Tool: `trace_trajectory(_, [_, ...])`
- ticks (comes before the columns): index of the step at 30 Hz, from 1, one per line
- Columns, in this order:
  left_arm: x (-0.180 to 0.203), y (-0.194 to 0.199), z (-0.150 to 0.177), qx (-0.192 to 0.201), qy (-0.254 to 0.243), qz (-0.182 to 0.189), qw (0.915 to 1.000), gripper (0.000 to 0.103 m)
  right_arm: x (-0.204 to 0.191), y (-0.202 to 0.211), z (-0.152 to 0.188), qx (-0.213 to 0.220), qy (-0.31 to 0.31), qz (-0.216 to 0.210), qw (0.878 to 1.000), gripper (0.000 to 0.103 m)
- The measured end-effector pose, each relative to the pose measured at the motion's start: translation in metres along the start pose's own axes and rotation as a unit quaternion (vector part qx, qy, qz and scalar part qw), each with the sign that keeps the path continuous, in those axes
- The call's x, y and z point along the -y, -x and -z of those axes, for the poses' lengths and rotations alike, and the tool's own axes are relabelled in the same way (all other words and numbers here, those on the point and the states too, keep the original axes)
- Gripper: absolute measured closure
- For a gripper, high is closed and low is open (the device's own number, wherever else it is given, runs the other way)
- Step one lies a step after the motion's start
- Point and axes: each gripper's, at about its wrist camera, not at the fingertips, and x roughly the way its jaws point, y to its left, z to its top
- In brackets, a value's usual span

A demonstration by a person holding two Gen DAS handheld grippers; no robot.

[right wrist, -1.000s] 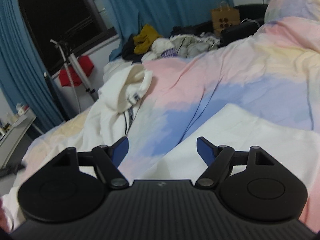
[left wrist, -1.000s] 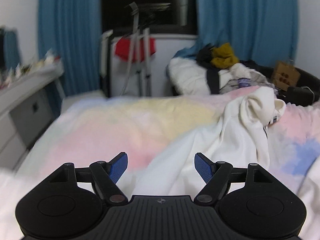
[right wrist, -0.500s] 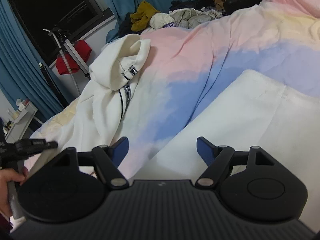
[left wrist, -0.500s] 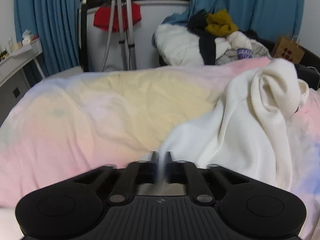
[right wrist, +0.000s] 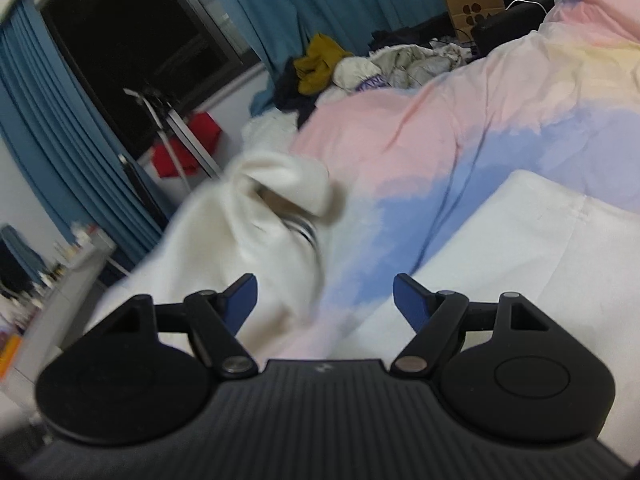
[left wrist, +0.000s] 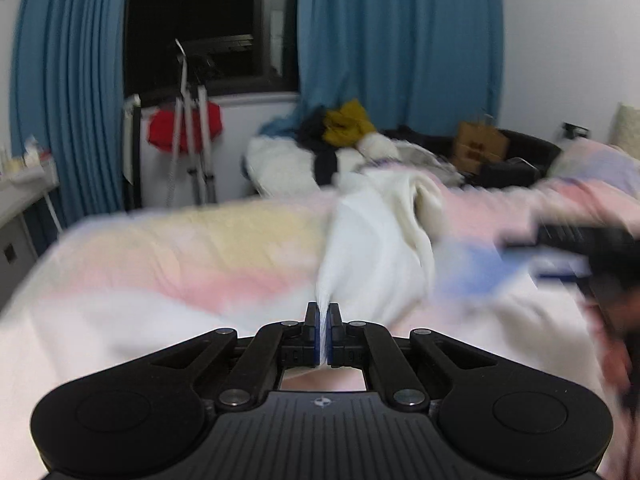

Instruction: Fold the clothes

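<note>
A white hoodie (left wrist: 376, 240) lies on the pastel duvet (left wrist: 168, 264). My left gripper (left wrist: 323, 322) is shut on the hoodie's near edge, and the cloth stretches taut up from the jaws to the hood. In the right wrist view the hoodie (right wrist: 248, 220) is blurred, hood open toward me, a striped drawstring below it. My right gripper (right wrist: 324, 296) is open and empty above the duvet (right wrist: 420, 136), beside the hoodie's lower part. It shows as a dark blur at the right of the left wrist view (left wrist: 580, 256).
A folded white garment (right wrist: 520, 248) lies on the bed to the right. A heap of clothes (left wrist: 344, 140) sits beyond the bed. A paper bag (left wrist: 478, 146), blue curtains (left wrist: 400, 48), a metal stand with red cloth (left wrist: 186, 128) and a desk (left wrist: 20, 200) surround the bed.
My left gripper closed on the hoodie's edge and has lifted and pulled it, so the cloth now hangs taut. My right gripper stayed open and shifted slightly toward the hoodie.
</note>
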Motion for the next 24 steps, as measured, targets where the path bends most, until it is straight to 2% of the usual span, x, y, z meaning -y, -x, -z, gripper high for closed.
trace_trajectory(3, [0.001, 0.012, 0.036, -0.003, 0.019, 0.009, 0.9998, 0.1, 0.004, 0.005, -0.008, -0.006, -0.018, -0.036, 0.999, 0.025])
trace_trajectory(5, [0.0, 0.013, 0.041, -0.005, 0.022, 0.015, 0.9996, 0.1, 0.005, 0.005, -0.013, -0.018, -0.028, -0.057, 0.998, 0.025])
trace_trajectory(8, [-0.008, 0.013, 0.045, -0.004, 0.04, 0.027, 0.9988, 0.1, -0.004, 0.003, -0.021, -0.021, -0.012, -0.058, 0.998, 0.025])
trace_trajectory(12, [-0.019, 0.013, 0.051, -0.005, 0.078, 0.044, 0.996, 0.1, -0.043, -0.022, -0.035, -0.043, 0.03, -0.066, 0.996, 0.025])
trace_trajectory(14, [-0.022, 0.012, 0.052, -0.009, 0.087, 0.047, 0.9951, 0.1, -0.079, -0.049, -0.042, -0.069, 0.076, -0.069, 0.992, 0.025])
trace_trajectory(17, [-0.022, 0.015, 0.054, 0.003, 0.082, 0.053, 0.9952, 0.1, -0.143, -0.109, -0.042, -0.109, 0.156, -0.035, 0.981, 0.026])
trace_trajectory(20, [-0.022, 0.014, 0.054, 0.009, 0.087, 0.063, 0.9941, 0.099, -0.181, -0.177, -0.033, -0.156, 0.207, 0.008, 0.966, 0.027])
trace_trajectory(24, [-0.028, 0.011, 0.053, 0.015, 0.107, 0.078, 0.9911, 0.099, -0.204, -0.247, -0.026, -0.183, 0.228, 0.086, 0.952, 0.027])
